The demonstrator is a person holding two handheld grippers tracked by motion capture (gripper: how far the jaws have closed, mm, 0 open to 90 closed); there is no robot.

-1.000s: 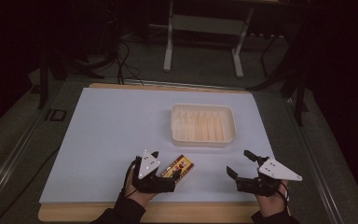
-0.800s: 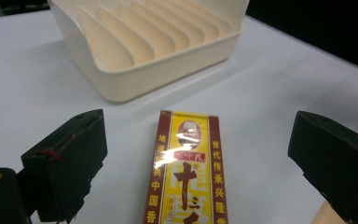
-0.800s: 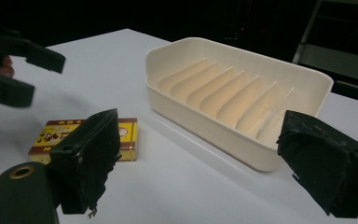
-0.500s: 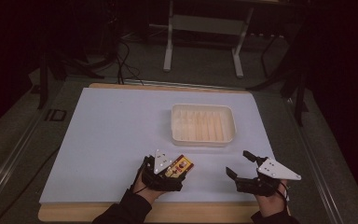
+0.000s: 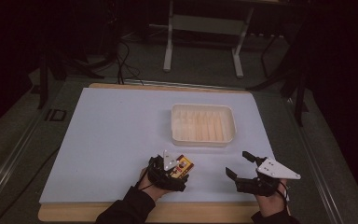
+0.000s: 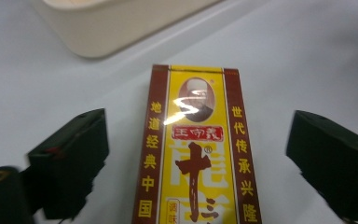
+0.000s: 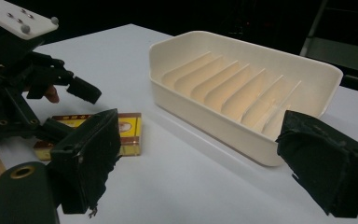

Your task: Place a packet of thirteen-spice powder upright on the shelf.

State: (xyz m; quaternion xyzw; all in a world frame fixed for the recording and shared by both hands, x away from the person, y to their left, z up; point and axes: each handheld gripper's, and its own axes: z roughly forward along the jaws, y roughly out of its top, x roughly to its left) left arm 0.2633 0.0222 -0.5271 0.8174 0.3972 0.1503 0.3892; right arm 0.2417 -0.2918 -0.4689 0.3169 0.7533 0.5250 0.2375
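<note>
Item one: my left gripper, jaws just closing but spread either side of the yellow-and-red packet, not touching it. Packet lies flat on the white surface, near the cream tray. Item two: my right gripper, spread, empty.

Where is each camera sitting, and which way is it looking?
High view: above the person's side, looking forward and down on the table; both forearms show.
Left gripper view: on the left hand-held gripper, looking along its open jaws at the yellow packet.
Right gripper view: on the right hand-held gripper, facing the cream tray.
All share tray and packet.
</note>
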